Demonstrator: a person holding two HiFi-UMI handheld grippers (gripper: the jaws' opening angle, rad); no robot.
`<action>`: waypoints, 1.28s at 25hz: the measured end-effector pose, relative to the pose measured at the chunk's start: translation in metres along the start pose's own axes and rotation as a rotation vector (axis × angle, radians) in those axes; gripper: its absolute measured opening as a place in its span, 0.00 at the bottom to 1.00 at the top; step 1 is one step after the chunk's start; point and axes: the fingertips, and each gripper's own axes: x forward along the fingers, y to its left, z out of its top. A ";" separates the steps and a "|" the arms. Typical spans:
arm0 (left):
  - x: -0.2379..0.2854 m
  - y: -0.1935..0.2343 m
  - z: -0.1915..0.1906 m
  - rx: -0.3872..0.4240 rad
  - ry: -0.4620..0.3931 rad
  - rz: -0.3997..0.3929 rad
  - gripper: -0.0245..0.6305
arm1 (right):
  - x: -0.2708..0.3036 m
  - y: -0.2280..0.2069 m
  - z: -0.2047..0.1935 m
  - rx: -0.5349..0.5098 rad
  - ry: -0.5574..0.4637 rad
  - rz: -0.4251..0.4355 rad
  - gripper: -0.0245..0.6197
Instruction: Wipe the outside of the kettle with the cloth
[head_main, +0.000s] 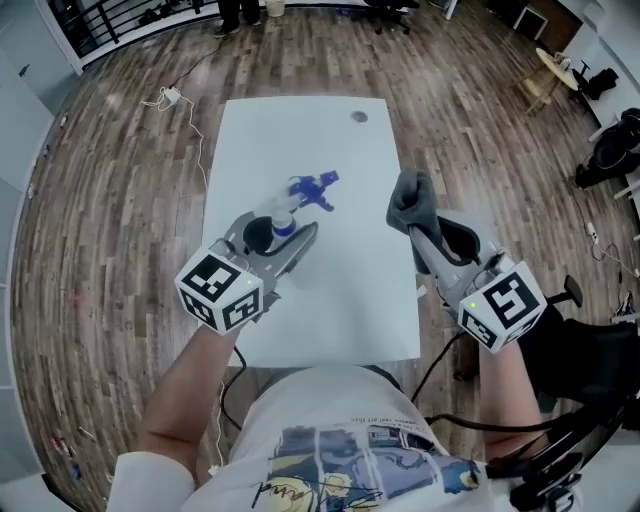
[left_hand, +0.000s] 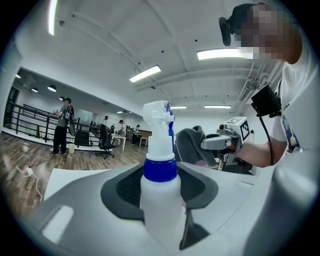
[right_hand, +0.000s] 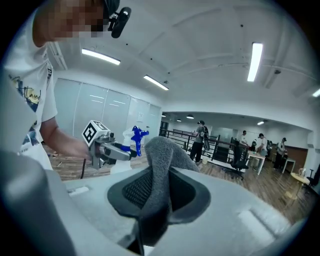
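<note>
Left claw (head_main: 288, 238) clamping spray bottle (head_main: 303, 196) at mid-frame over table (head_main: 330, 320). Right claw (head_main: 420, 228) clamping cloth (head_main: 410, 198), which is lying right of bottle, near but apart. Kettle showing in no view.

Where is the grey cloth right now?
The grey cloth is clamped in the right gripper, at the right of the head view, above the right edge of the white table, across from the spray bottle in the left gripper.
</note>
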 end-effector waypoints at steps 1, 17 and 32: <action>0.002 0.004 0.002 0.007 -0.002 -0.001 0.32 | 0.001 -0.001 -0.009 0.018 0.012 -0.007 0.16; 0.069 0.081 -0.013 0.118 -0.002 0.028 0.32 | -0.002 0.045 -0.122 0.313 0.194 -0.050 0.16; 0.114 0.152 -0.060 0.152 -0.025 0.093 0.32 | -0.017 0.057 -0.152 0.383 0.314 -0.085 0.16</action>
